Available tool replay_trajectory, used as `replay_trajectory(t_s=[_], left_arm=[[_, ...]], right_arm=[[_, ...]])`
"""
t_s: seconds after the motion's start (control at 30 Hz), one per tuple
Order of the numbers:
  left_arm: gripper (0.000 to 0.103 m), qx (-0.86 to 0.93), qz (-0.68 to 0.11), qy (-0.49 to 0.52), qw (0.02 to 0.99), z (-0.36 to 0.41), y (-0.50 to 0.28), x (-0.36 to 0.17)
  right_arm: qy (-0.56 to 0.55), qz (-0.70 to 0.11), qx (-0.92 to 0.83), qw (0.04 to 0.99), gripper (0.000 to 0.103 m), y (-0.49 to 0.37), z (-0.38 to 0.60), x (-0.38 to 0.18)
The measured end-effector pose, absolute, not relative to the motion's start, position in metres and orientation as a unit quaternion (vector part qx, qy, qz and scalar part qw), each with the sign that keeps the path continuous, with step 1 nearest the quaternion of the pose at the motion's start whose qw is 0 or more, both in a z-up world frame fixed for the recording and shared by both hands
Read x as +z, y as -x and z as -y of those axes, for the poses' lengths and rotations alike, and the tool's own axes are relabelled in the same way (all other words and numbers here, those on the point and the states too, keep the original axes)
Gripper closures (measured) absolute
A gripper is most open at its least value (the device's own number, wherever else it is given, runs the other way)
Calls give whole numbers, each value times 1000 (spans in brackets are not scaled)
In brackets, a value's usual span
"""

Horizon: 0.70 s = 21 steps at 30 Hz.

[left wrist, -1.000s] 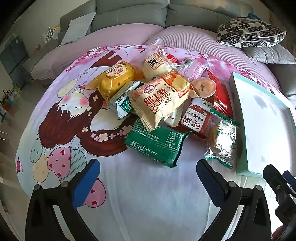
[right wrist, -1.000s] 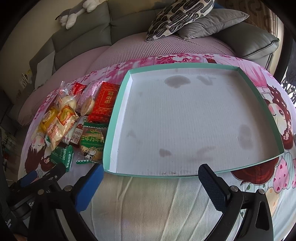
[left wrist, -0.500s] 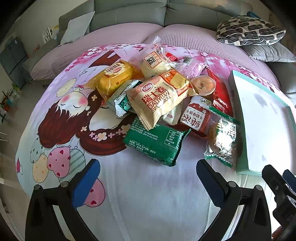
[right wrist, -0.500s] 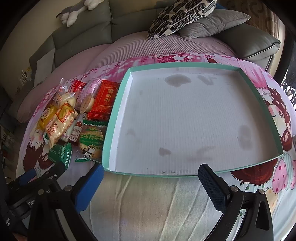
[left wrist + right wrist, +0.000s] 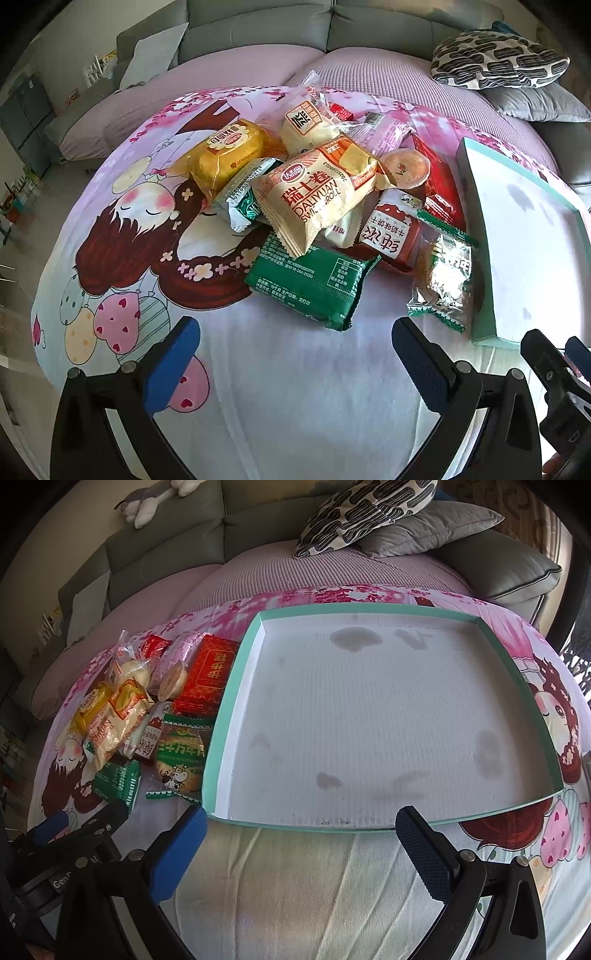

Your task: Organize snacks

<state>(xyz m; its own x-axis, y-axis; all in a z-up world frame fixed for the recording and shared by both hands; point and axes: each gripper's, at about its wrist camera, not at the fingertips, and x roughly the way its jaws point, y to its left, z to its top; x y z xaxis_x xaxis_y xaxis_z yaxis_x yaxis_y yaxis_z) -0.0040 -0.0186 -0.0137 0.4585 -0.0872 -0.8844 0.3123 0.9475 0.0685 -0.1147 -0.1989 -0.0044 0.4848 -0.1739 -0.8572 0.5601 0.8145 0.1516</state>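
Observation:
A heap of snack packs lies on a cartoon-print cloth [image 5: 122,236]: a beige Swiss roll bag [image 5: 317,195] on top, a green packet [image 5: 314,282] nearest me, a yellow cake pack [image 5: 229,153], a red biscuit pack [image 5: 391,236] and a clear green-edged cake pack [image 5: 445,277]. A shallow teal-rimmed tray [image 5: 236,686] with a white stained floor sits right of the heap, holding nothing. My left gripper [image 5: 295,354] hovers open just short of the green packet. My right gripper [image 5: 301,843] is open in front of the tray's near rim.
A grey sofa [image 5: 258,29] curves behind the cloth, with a black-and-white patterned cushion [image 5: 498,61] and a grey cushion [image 5: 424,528]. A plush toy [image 5: 155,498] rests on the sofa back. The cloth drops off at the left, with floor below.
Both views have crept slightly forward and the snacks sit a little nearer in the left wrist view. Nothing was gripped or moved.

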Motion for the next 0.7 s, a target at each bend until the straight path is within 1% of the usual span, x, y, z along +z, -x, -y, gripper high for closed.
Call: replay_trajectory(t_s=[0.7], left_arm=[[0, -121, -506, -111, 847, 19, 4, -13]], right_arm=[[-210, -457, -219, 836, 0, 115, 198, -4]])
